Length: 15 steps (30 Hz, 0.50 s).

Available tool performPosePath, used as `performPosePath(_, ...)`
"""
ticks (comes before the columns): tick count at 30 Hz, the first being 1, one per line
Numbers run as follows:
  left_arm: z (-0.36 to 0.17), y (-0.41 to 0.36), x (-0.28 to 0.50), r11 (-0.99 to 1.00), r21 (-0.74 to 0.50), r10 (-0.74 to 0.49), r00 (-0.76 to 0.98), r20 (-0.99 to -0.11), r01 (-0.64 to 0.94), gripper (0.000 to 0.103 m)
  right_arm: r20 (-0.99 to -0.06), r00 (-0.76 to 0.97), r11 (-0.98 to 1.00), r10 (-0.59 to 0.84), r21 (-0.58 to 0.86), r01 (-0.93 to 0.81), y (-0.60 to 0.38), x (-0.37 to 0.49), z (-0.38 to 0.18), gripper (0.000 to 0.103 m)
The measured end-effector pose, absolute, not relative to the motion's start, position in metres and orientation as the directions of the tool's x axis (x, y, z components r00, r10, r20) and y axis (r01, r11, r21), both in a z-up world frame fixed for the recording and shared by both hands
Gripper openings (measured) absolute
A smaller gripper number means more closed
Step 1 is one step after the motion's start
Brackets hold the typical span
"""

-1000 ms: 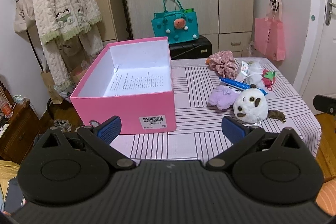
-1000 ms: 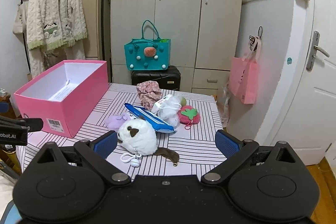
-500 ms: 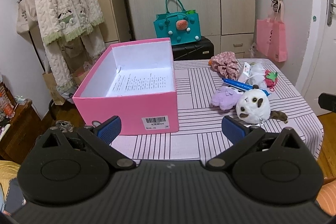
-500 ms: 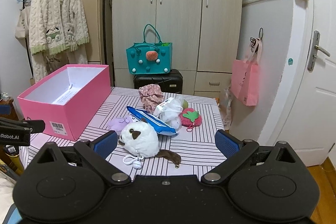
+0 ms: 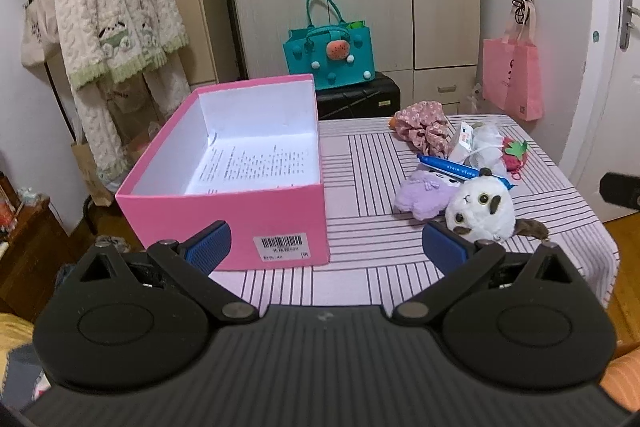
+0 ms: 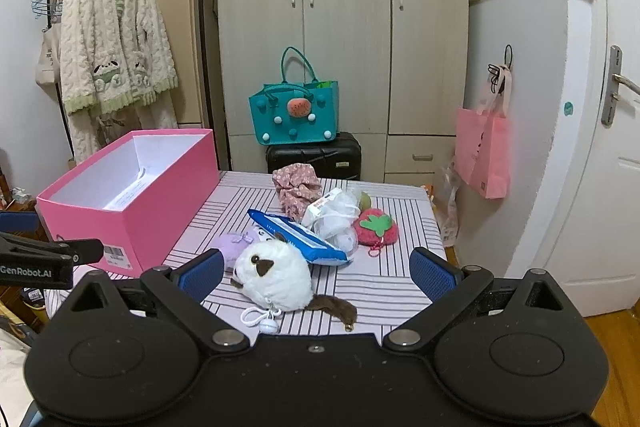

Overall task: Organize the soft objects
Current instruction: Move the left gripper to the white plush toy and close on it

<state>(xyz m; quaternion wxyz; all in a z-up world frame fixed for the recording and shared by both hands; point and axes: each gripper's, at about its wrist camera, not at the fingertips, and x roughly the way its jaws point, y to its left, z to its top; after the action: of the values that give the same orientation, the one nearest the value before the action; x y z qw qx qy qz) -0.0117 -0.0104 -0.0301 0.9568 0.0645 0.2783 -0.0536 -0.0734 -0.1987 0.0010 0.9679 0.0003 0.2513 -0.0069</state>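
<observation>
Both hand-held grippers hang short of the bench (image 5: 360,279), empty: the left hand-held gripper (image 5: 326,247) has its blue pads spread wide and faces the near wall of the pink box (image 5: 224,211), while the right hand-held gripper (image 6: 316,273) is equally wide apart and points at the pile of soft things. Nothing has been sorted yet, as far as the views show. The pink box holds only a printed sheet of paper (image 5: 256,167) on its floor. All the soft things lie in a loose cluster on the striped cloth to the right of the box: a white plush animal (image 6: 274,279) with a brown tail and a keyring loop nearest the front edge, a lilac plush (image 6: 236,245) touching it on the box side, a blue wipes packet (image 6: 300,237) leaning across both, a white mesh bundle (image 6: 334,217), a red strawberry plush (image 6: 376,229) and a floral scrunchie (image 6: 298,187) at the back. Judging by the layout, the whole job remains, and the white plush looks like the easiest first pick for the right side.
</observation>
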Motion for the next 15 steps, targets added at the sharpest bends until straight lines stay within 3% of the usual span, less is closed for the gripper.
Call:
performPosePath(9, -0.042, -0.012, 0.006, 0.986, 0.072, -0.095, 0.869, -0.486, 0.148, 0.103, -0.427, 0.903, 0.998, 0.043, -0.013, -0.054, -0.201, -0.060, -0.004, 0.101)
performPosePath(15, -0.055, -0.017, 0.024, 0.979, 0.022, -0.170, 0.866, -0.470, 0.204, 0.103, -0.456, 0.869, 0.979, 0.190, 0.159, -0.131, -0.223, -0.029, -0.045, 0.101)
